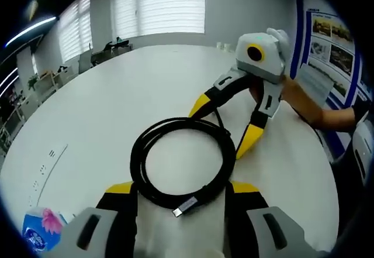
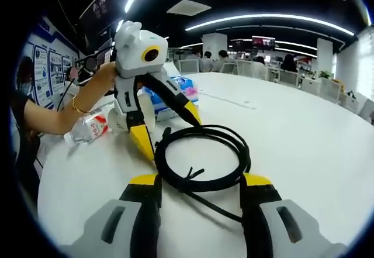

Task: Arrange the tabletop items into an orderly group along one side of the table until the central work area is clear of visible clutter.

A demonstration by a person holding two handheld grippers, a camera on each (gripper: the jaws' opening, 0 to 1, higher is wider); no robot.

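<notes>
A black cable coil lies flat on the round white table, its metal plug at the near side. My left gripper stands open, its yellow-tipped jaws on either side of the coil's near arc. My right gripper comes in from the right, also open, straddling the far arc. In the right gripper view the coil sits between the open right gripper and the open left gripper, held by a person's hand.
A blue tissue pack sits near the left gripper; it also shows behind that gripper. A plastic water bottle lies on its side at the table edge. A person's forearm reaches in. Chairs and desks stand beyond the table.
</notes>
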